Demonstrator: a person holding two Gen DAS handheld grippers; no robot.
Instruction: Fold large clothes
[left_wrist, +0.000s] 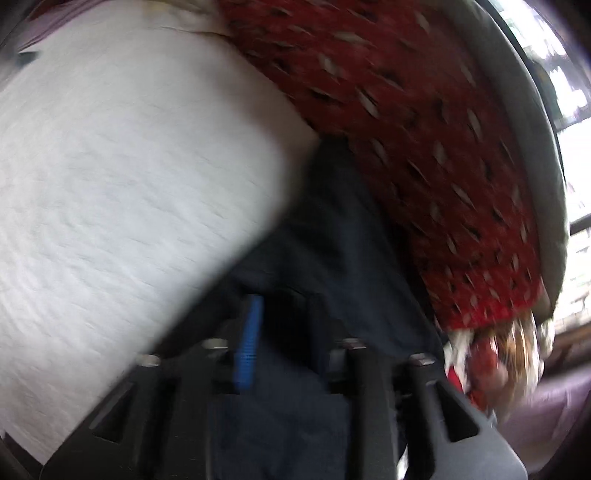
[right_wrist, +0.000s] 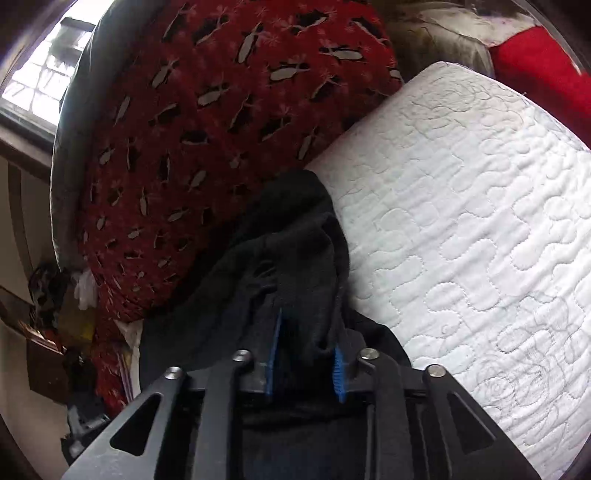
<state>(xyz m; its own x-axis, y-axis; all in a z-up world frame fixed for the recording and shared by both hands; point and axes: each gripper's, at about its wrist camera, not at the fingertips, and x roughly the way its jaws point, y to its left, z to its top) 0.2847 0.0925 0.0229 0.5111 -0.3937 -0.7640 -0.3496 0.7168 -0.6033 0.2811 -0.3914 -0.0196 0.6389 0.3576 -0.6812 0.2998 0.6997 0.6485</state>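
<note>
Dark garment (right_wrist: 295, 258), bunched, clamped by right gripper (right_wrist: 306, 354); white quilt (right_wrist: 461, 229) at 3 o'clock. Blurred left view: left gripper (left_wrist: 288, 343), grip indeterminate.

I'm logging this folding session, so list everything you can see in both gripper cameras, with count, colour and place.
dark garment: one, black to navy, bunched between the fingers of both grippers, lying at the edge of the white mattress.
quilted mattress: one, white, stitched pattern, beside the garment.
patterned bedding: one, red with grey and black marks, piled behind the garment.
grey cushion: one, grey, edging the red bedding.
red cloth: one, plain red, far corner beyond the mattress.
window: one, bright, behind the bedding.
left gripper: black, blue pads, garment between its fingers.
right gripper: black, blue pads, garment between its fingers.
</note>
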